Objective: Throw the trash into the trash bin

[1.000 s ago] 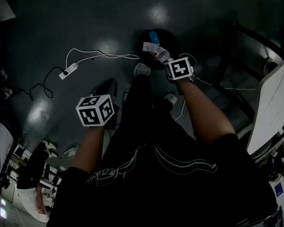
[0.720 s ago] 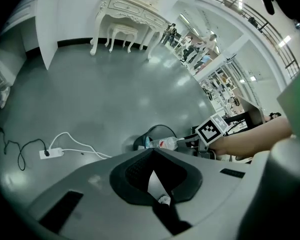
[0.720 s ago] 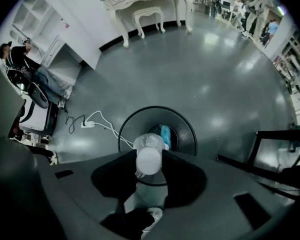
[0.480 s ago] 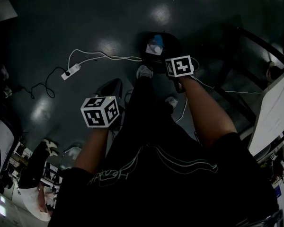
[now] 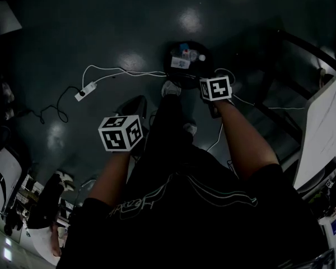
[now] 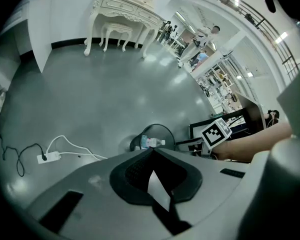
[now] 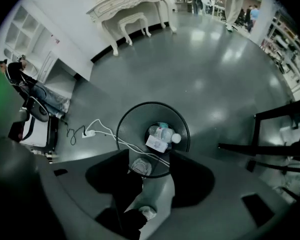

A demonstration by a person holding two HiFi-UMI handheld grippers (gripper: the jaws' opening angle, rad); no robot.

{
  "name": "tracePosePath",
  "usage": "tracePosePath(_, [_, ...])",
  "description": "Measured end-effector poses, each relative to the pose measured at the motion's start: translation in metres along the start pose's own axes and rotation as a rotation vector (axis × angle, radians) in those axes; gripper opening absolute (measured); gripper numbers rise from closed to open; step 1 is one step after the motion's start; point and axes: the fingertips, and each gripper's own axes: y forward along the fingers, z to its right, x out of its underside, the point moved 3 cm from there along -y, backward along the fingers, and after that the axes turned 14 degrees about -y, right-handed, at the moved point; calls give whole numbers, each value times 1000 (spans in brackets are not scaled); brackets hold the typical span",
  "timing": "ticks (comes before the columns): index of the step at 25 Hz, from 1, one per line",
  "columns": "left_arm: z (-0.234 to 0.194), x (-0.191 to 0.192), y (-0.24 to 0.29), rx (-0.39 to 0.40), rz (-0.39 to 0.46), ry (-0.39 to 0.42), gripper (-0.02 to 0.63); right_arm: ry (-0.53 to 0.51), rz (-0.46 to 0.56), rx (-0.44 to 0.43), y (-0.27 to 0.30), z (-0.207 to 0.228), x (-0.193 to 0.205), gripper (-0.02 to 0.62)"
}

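Trash bin [image 7: 152, 139], round, black wire mesh, stands on dark grey floor [image 5: 101, 15], at 12 o'clock from the person's feet in the head view. Right gripper [image 7: 150, 156] hangs over the bin's 6 o'clock rim, pointing steeply down; jaws have just been opening and stand wide apart, nothing between them. Left gripper [image 6: 151, 151]: jaw tips together, nothing held. Clear plastic bottle with white cap [image 7: 165, 134] lies inside the bin; white paper scrap [image 7: 156, 144] touches it at 7 o'clock. White power strip [image 5: 87, 88] lies at the bin's 8 o'clock, well apart.

Right gripper [image 5: 215, 89] hangs beside the trash bin [image 5: 169, 74], its empty jaws just opening; the bottle [image 5: 187, 55] lies inside, just beyond them.
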Motion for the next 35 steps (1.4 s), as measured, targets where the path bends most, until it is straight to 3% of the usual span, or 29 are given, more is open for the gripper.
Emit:
tracePosePath(3, [9,3,1,10,-9,32,5,65,68,-39,-12,-3,1,265])
tracePosePath(9, [48,10,-9,64,18,122,5,64,318,-39,-76,-5,4,72])
tracePosePath(16, [111,39,-43,178,74,253,5,92,596,-105,-192,-31,30,41])
tracePosePath(24, [232,98,-136,422,164,328,5,77,930,-76,-386,-68,110,41])
tracePosePath(30, [364,146,-229,691,261,584,5,-24,1143,129,-536,-88,193,41])
tracePosePath(32, [399,176,-269,806,267,681,5,-61,1206,167,-579,-105,220,41])
tracePosePath(35, [431,220,-318,905,272,792,5,-88,1298,173,-629,-133,257,41])
